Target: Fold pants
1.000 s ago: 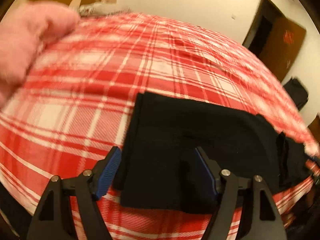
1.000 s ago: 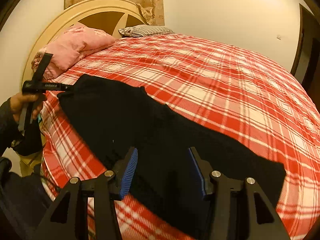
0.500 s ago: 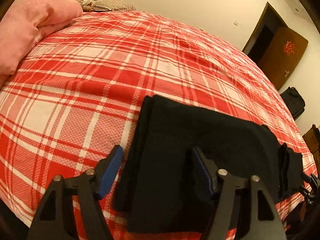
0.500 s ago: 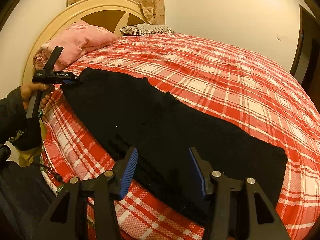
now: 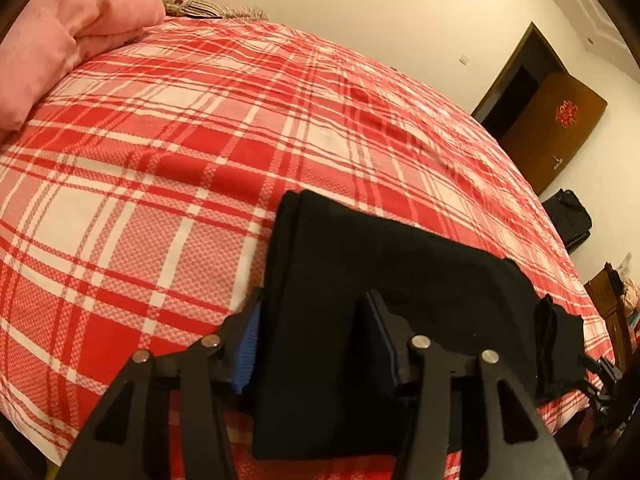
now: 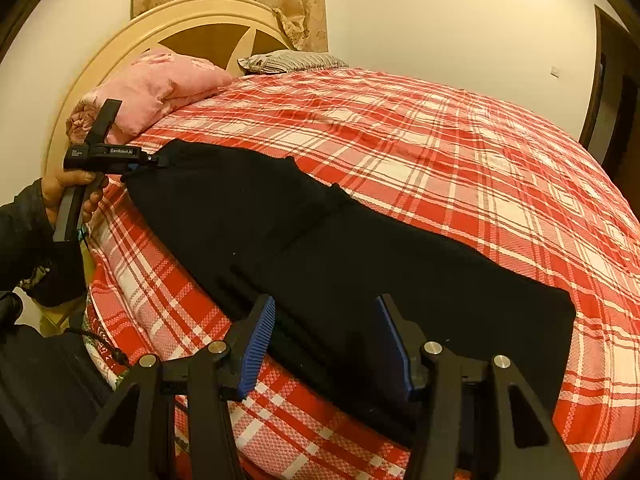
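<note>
Black pants [image 6: 320, 248] lie lengthwise along near edge of plaid bed [image 6: 460, 152], already halved leg on leg. Soft, light, limp cloth; likely sags unless pinched at corners. Left gripper [image 5: 312, 340] fingers straddle hem end, grip uncertain. Right gripper [image 6: 324, 340] fingers spread, empty, over other end.

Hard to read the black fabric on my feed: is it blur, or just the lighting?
Left wrist view: sharp plaid, warm dim light, black pants nearly featureless beyond the fold edge. Right wrist view: also sharp, pants show faint creases only; fisheye bulges the bed.
</note>
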{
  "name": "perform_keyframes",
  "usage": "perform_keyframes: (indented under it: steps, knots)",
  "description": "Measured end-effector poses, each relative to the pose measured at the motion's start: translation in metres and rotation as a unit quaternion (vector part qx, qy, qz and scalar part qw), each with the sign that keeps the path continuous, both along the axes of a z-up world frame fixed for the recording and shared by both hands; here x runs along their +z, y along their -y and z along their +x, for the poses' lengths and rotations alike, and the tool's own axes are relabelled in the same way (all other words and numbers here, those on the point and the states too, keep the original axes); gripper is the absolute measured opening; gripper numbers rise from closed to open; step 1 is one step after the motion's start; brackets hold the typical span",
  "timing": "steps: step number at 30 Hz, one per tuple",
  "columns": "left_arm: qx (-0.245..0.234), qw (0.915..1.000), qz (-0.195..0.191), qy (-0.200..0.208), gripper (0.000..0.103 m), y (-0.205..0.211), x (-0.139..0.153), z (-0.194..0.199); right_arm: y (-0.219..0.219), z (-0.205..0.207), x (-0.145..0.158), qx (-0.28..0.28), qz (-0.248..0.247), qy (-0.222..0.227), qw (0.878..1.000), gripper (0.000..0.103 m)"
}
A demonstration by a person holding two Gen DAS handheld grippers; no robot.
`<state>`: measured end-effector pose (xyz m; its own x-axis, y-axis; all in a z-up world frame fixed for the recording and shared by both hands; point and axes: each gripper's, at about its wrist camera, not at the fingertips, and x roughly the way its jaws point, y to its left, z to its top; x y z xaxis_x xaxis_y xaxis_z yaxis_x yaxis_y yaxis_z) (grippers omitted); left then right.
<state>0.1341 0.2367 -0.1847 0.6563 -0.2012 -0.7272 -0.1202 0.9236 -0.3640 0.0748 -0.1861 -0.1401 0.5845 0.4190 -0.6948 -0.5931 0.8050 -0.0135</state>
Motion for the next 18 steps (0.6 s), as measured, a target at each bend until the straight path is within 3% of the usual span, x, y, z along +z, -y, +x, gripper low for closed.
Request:
perform_keyframes:
  steps: [3,5,6,7,12,18]
  knots:
    - [-0.005,1.0,0.006,-0.004,0.052,0.002,0.002,0.001,0.002,0.001,-0.002,-0.004,0.0,-0.002,1.0,0.054]
    - [-0.013,0.9998,0.01,-0.008,0.04,0.004,0.003,0.001,0.003,0.001,-0.001,-0.006,0.0,-0.001,1.0,0.054]
    - [-0.019,0.9998,-0.006,-0.007,0.024,0.004,0.006,0.001,0.004,0.001,0.0,-0.006,0.001,0.0,1.0,0.054]
    - [-0.023,0.9995,-0.02,-0.006,0.021,0.003,0.007,0.0,0.005,0.001,0.001,-0.007,0.002,0.001,1.0,0.054]
    - [-0.02,0.9995,-0.024,0.008,0.021,0.009,0.026,-0.007,0.009,0.0,0.009,-0.012,0.005,0.01,1.0,0.054]
    - [-0.043,0.9962,-0.054,0.052,0.021,0.039,0.075,-0.02,0.023,-0.003,0.025,-0.032,0.008,0.026,0.999,0.054]
